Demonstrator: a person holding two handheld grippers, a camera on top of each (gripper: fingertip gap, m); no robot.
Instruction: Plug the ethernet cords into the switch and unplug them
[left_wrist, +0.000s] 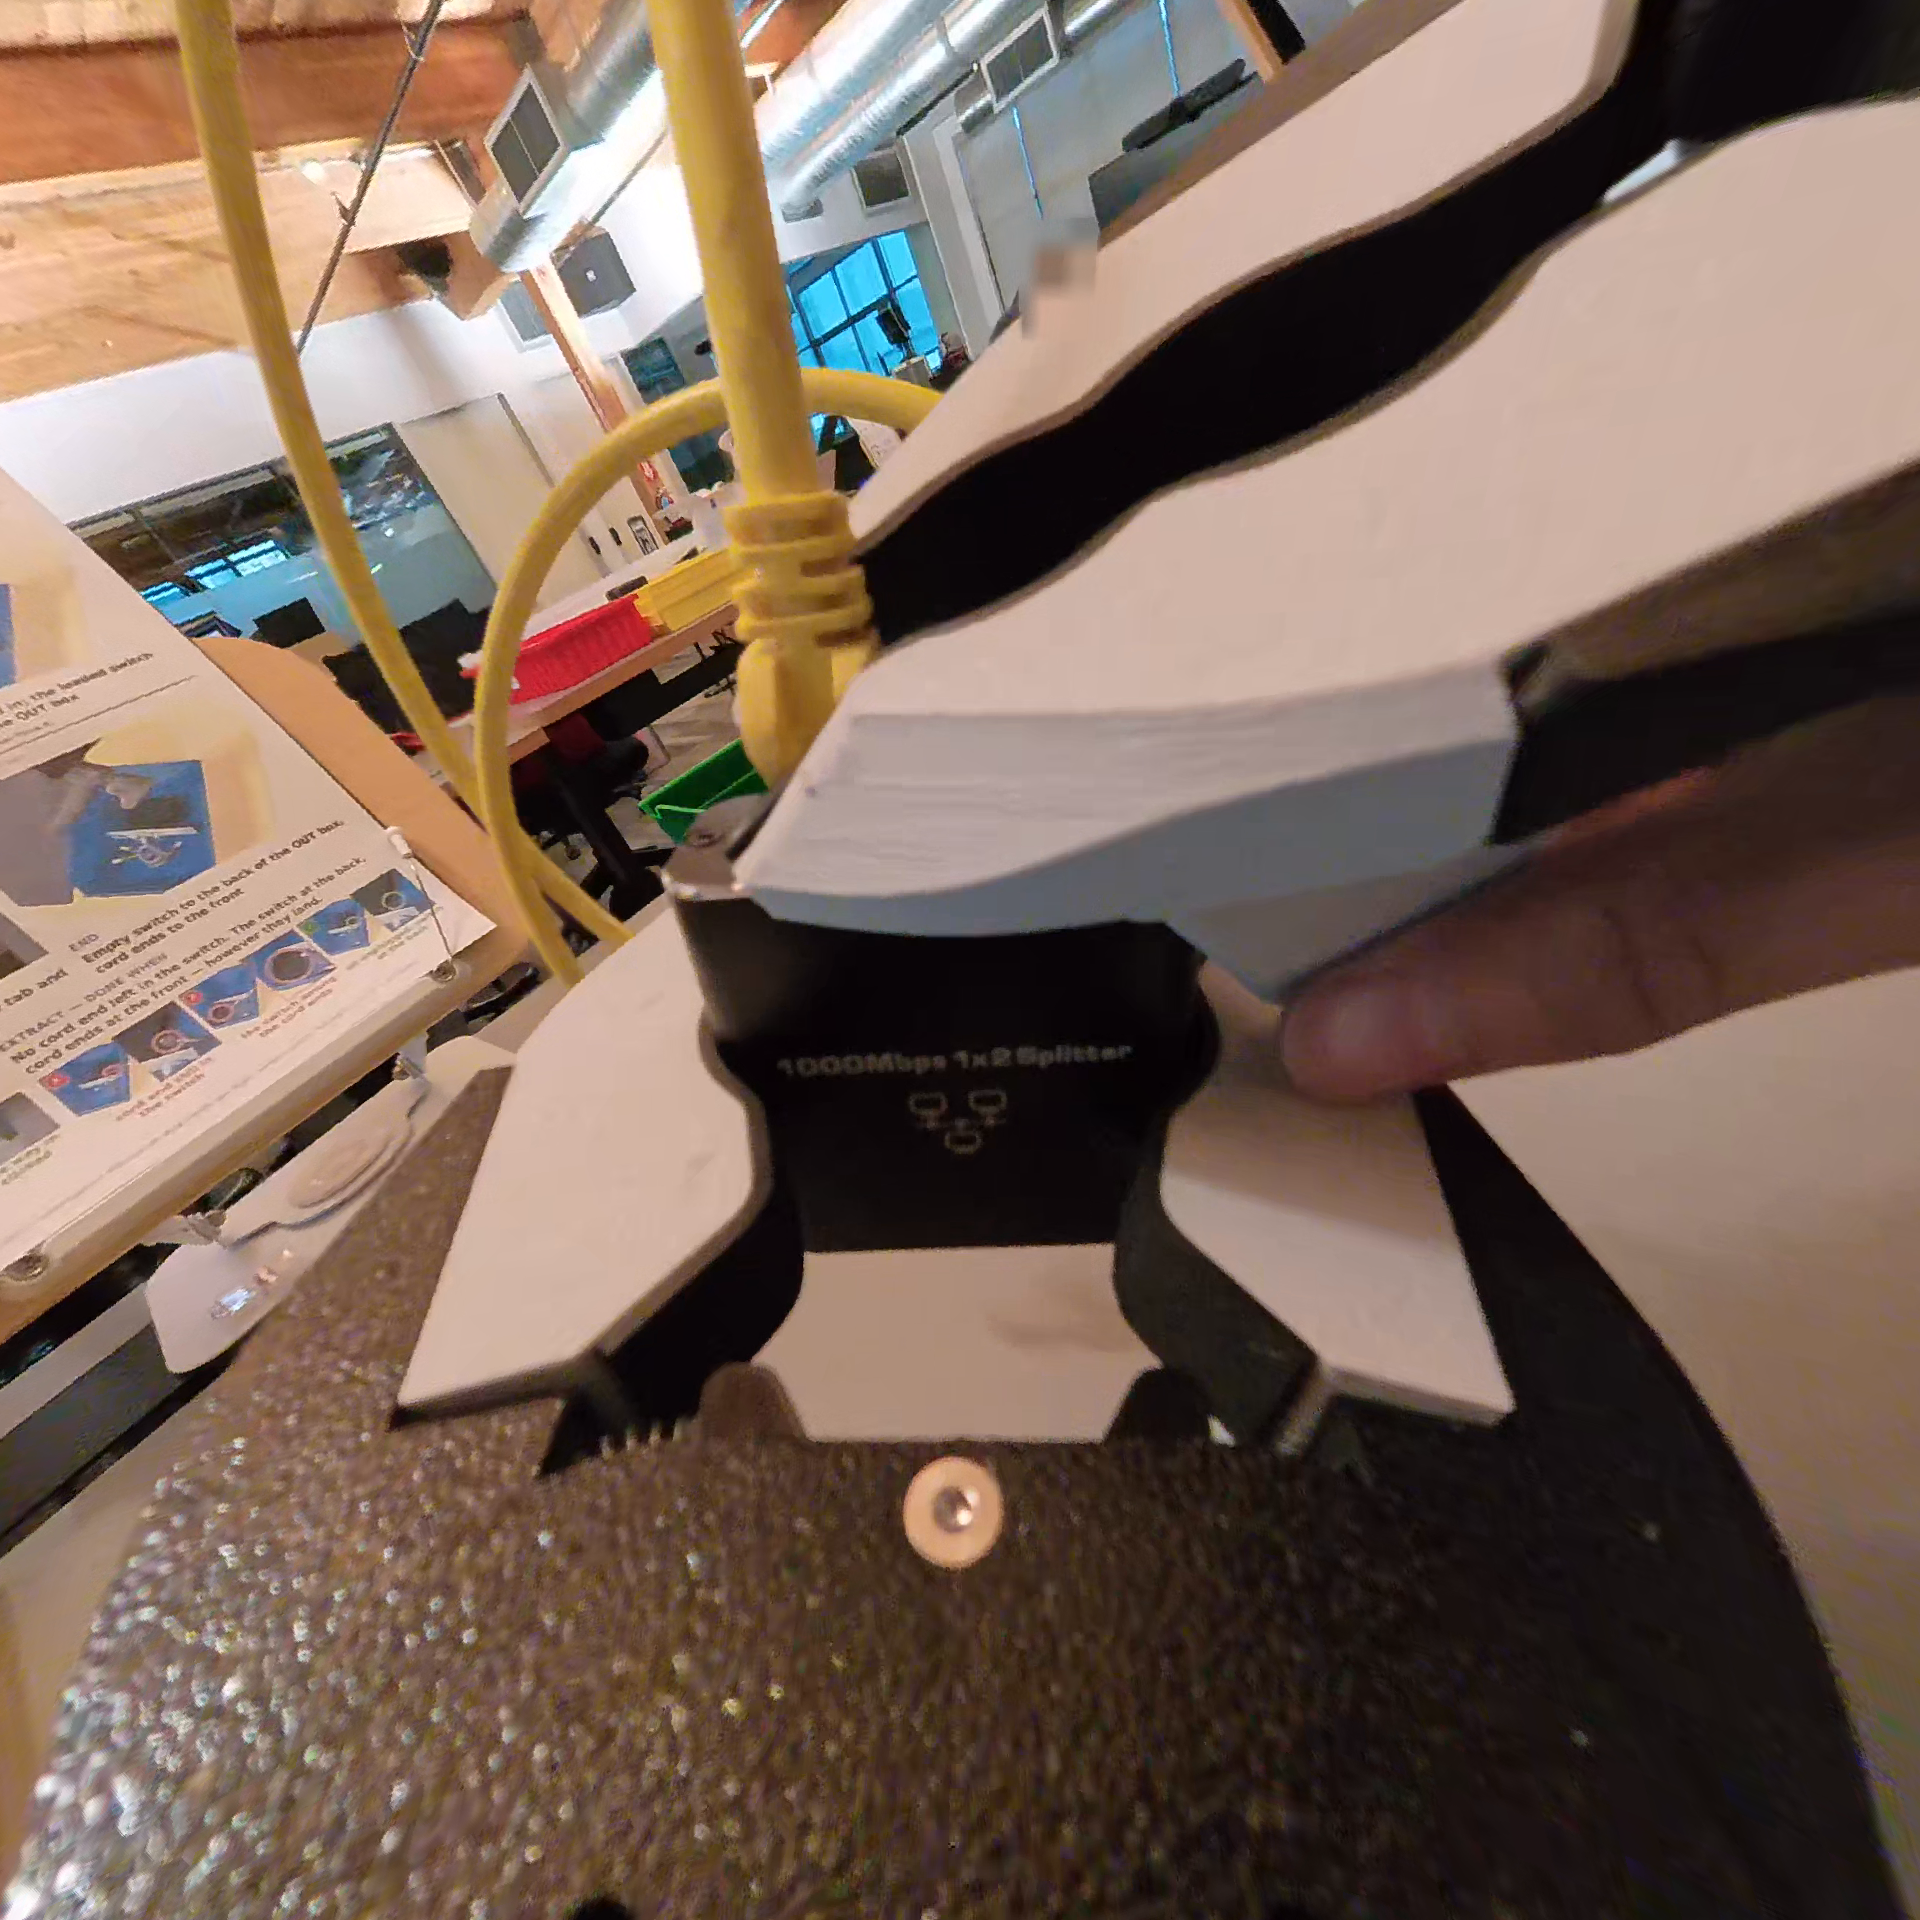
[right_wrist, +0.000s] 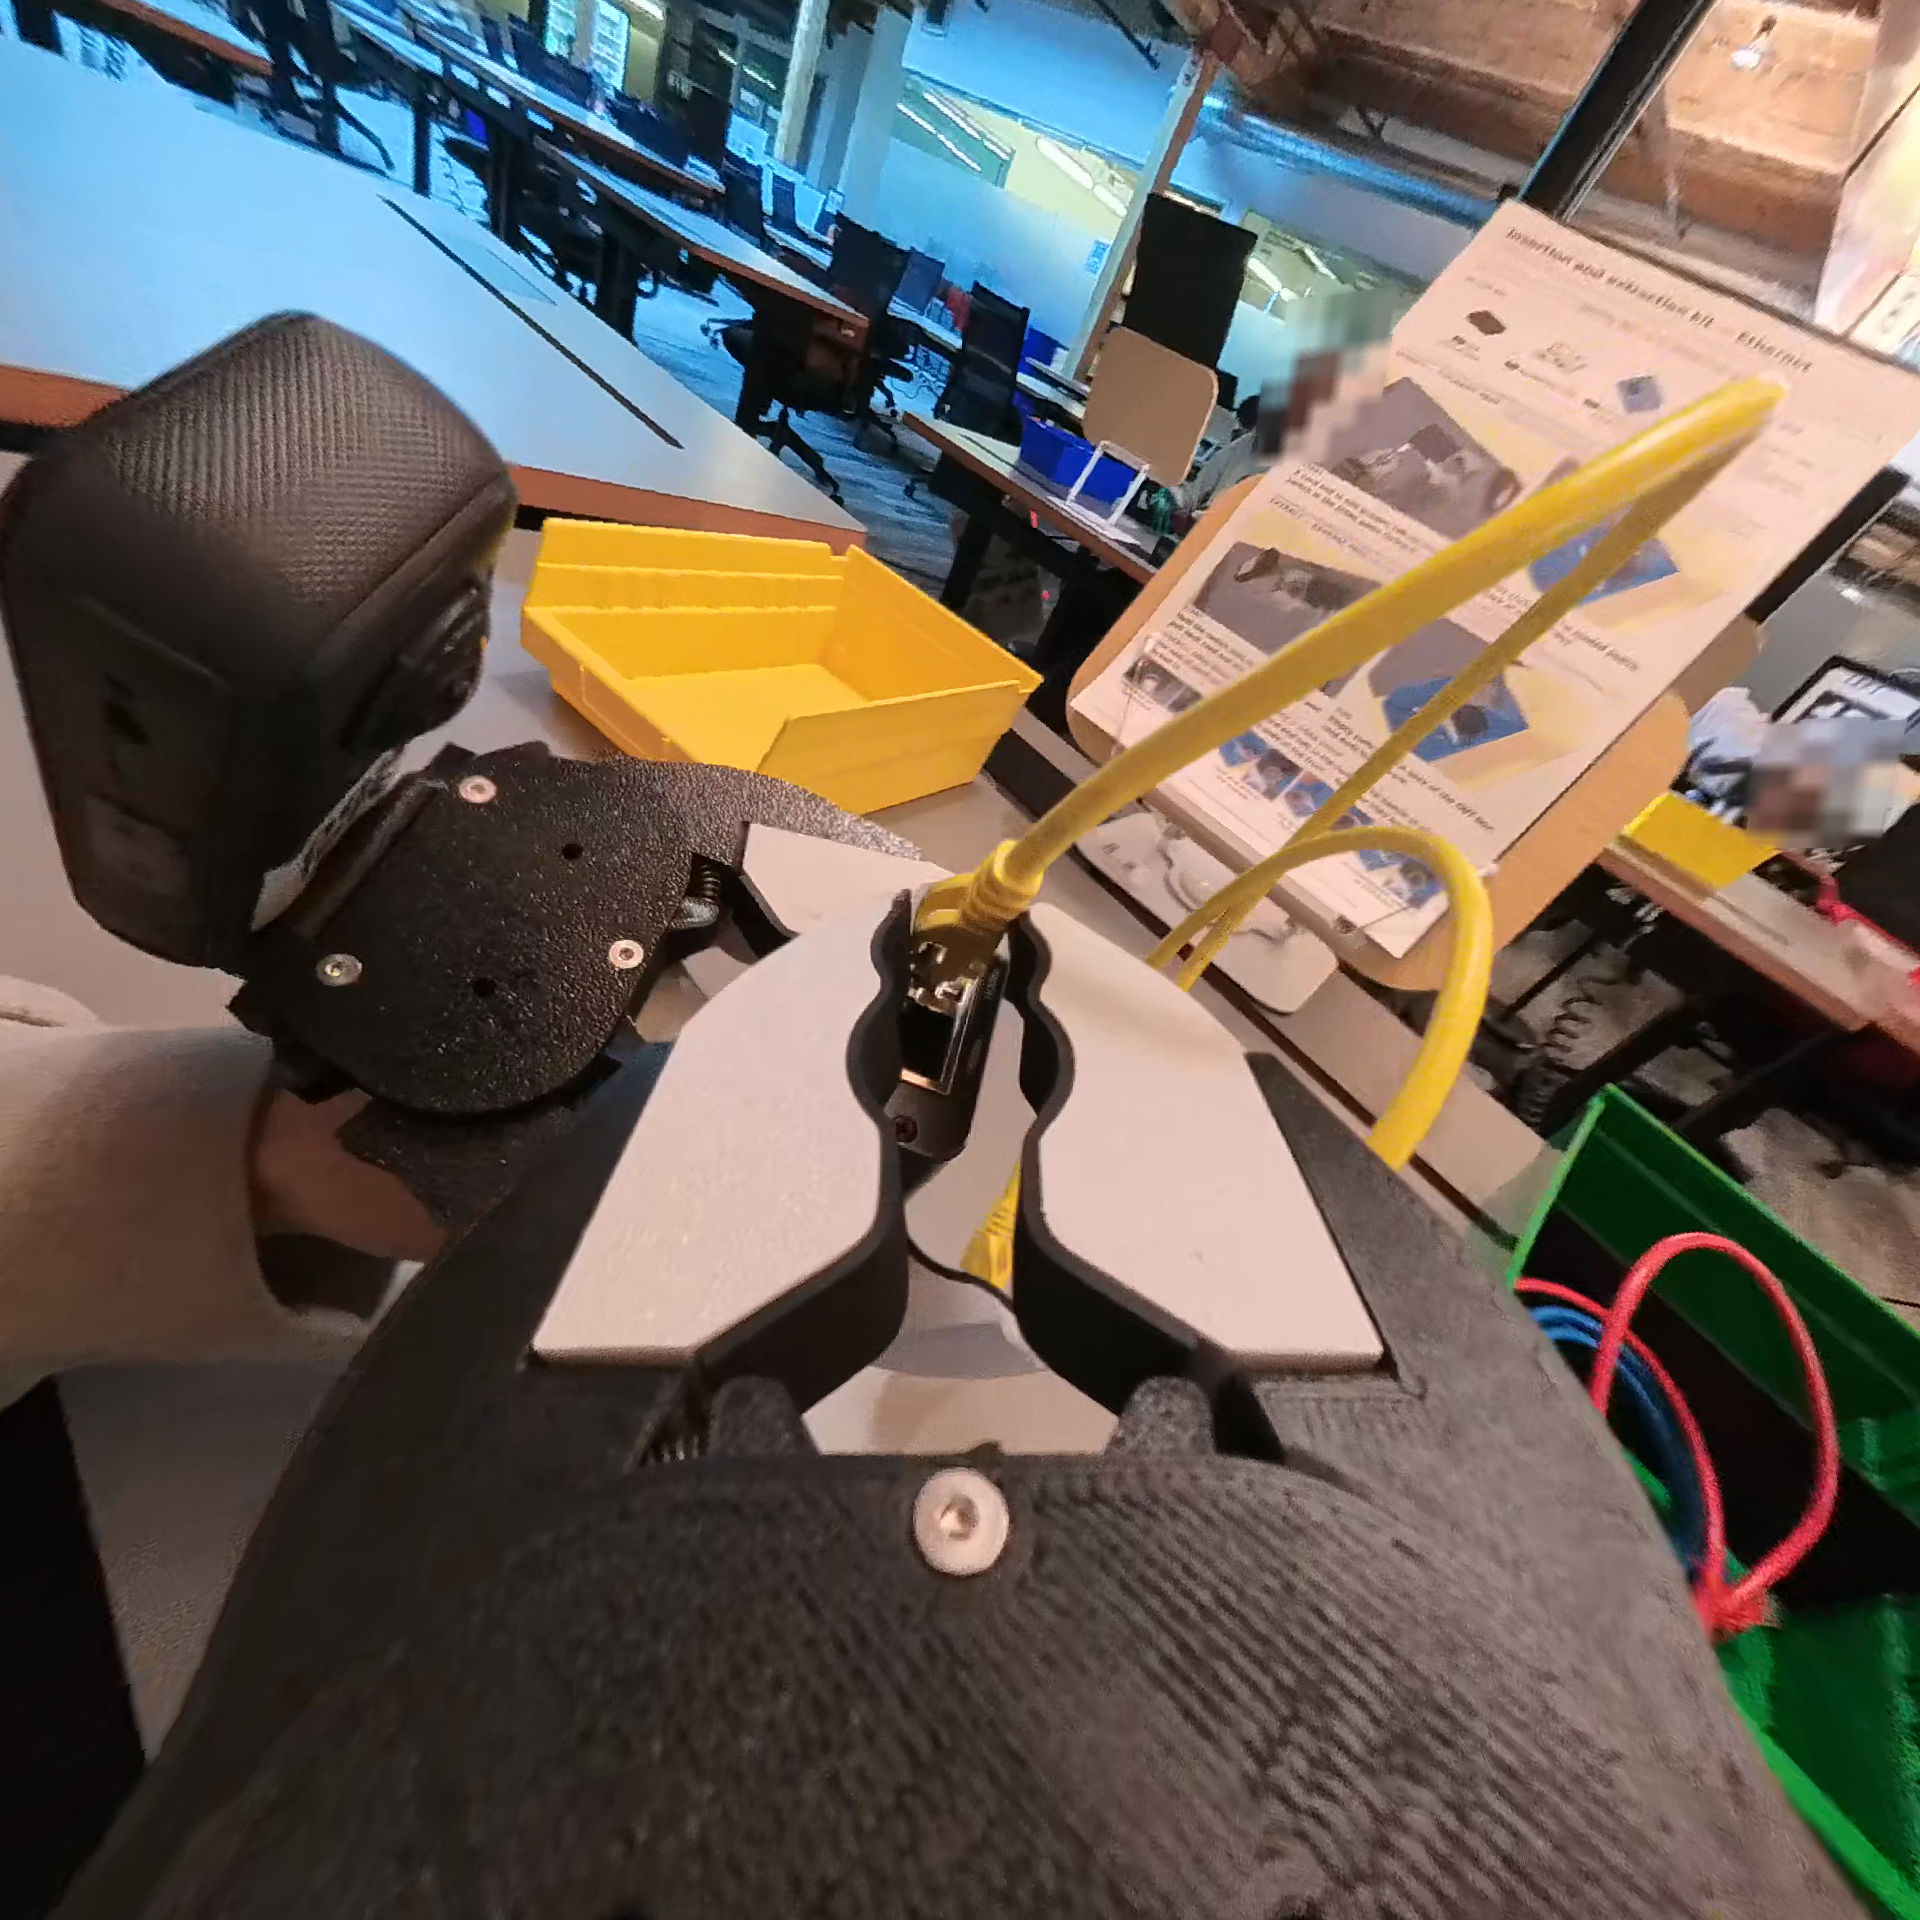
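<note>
The switch (left_wrist: 956, 1091) is a small black box with smooth matt sides and white print on its face; a strip of bright metal shows at its upper edge. In the left wrist view it stands upright between the two flat grey fingers (left_wrist: 613, 1174) of the left gripper (left_wrist: 961, 1101), which press on its two sides. The body of this gripper is black plastic with a rough, sparkling grain.

A yellow ethernet cord (left_wrist: 727, 260) with a ribbed rubber boot (left_wrist: 795, 571) goes into the top of the switch. More yellow cable makes a round loop (left_wrist: 499, 665) behind it.

The right gripper (left_wrist: 1299, 582) comes in from the right above the switch. Its grey fingers have wavy black inner edges, and these edges stand close together at the boot. A person's finger (left_wrist: 1507, 997) lies under it.

In the right wrist view the right gripper (right_wrist: 951, 997) has its fingers (right_wrist: 748, 1132) nearly together around the switch (right_wrist: 951, 1039) and the plug area, and the metal port is visible there. I cannot tell if they squeeze the plug or only surround it. The cord (right_wrist: 1351, 613) rises to the right. The left gripper's black body (right_wrist: 468, 925) is at the left, before a yellow plastic bin (right_wrist: 769, 665). A green bin (right_wrist: 1704, 1195) with red and blue cords (right_wrist: 1704, 1382) is at the right. An instruction sheet (right_wrist: 1455, 582) stands on a board behind.
</note>
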